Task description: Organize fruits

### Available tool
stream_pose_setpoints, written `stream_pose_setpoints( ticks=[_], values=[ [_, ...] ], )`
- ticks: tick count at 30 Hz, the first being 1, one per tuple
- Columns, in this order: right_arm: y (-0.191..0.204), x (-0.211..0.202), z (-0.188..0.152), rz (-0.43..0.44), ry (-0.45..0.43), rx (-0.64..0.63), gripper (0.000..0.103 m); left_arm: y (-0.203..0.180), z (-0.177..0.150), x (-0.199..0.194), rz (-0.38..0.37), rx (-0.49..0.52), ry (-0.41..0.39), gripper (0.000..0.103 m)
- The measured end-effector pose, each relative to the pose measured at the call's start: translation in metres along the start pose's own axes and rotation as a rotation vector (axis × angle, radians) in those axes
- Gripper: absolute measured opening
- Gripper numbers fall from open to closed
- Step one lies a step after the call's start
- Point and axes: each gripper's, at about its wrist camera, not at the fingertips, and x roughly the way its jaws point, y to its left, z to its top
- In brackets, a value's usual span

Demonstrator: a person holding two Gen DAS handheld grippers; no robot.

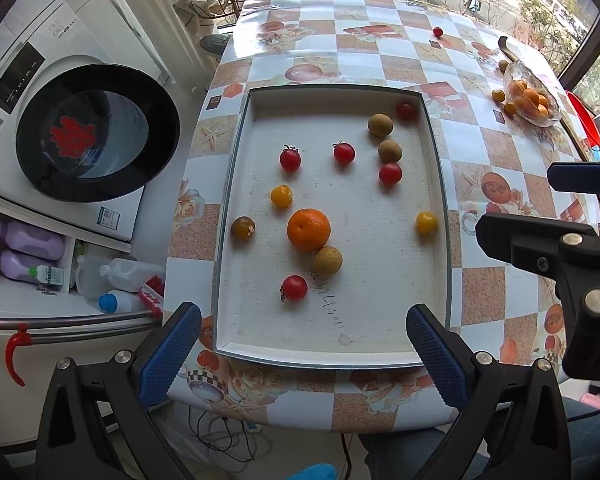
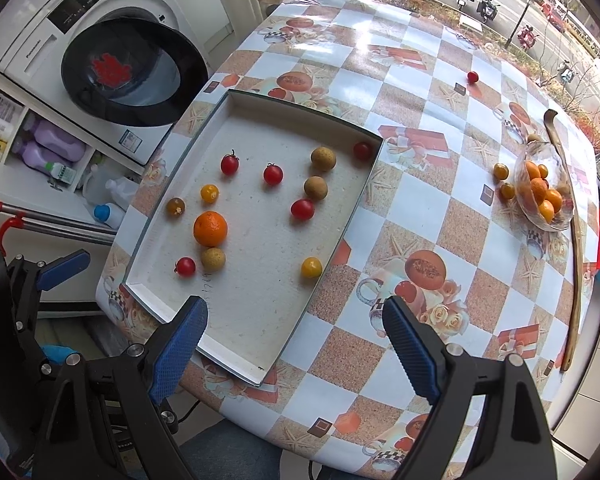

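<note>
- the white tray (image 1: pixel 236 240) sits on the bench (image 1: pixel 500 152), with an orange (image 1: pixel 308 229), red tomatoes and brown fruits spread out in it.
- the left gripper (image 1: pixel 304 354) hangs above the tray's near edge, jaws wide apart, holding nothing.
- the right gripper (image 2: pixel 296 344) has wide, empty jaws too.
- a glass bowl (image 2: pixel 540 216) of small oranges stands far off.

A table (image 2: pixel 400 208) under a glossy checked cloth of pale blue, white and speckled orange squares, printed with fruit, cups and roses, carries everything. Straight ahead of the left tool, and ahead-left of the right one, a shallow white tray (image 1: pixel 434 184) lies flat on the cloth. Far ahead, a lone red cherry tomato (image 2: pixel 472 77) sits on the bare cloth. Off to the right, a clear glass bowl (image 2: pixel 521 184) of small oranges stands near the table edge, with two small yellow-orange fruits (image 2: pixel 500 171) just beside it and a long wooden stick (image 2: pixel 575 240) lying just beyond.
</note>
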Motion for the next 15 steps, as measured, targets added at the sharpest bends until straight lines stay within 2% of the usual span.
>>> stream_pose_setpoints(
  ticks=[15],
  values=[
    [0.0012, 0.0001, 0.0000, 0.000, 0.002, -0.009, 0.091, -0.0028, 0.0006, -0.0023, -0.008, 0.009, -0.020, 0.103]
  ],
)
